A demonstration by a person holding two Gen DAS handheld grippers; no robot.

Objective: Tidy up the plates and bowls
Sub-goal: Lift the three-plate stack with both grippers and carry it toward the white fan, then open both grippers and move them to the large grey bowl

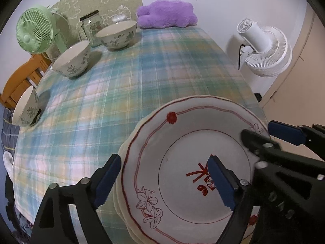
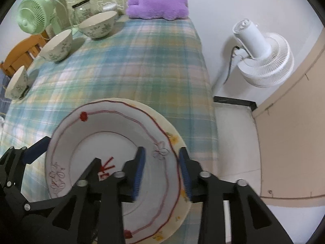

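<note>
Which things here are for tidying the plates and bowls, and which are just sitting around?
For the job:
- stack of plates
- three flowered bowls

Just lying about:
- green fan
- glass jar
- purple plush toy
- white fan

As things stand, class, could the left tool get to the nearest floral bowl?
Probably yes: the left tool stands open over the plate stack, and only bare checked cloth lies between it and the nearest bowl.

A green fan (image 1: pixel 33 31), a glass jar (image 1: pixel 91 27) and a purple plush (image 1: pixel 166 13) line the plaid tablecloth's (image 1: pixel 142 69) far edge, with a white fan (image 1: pixel 264 48) beside the table.
</note>
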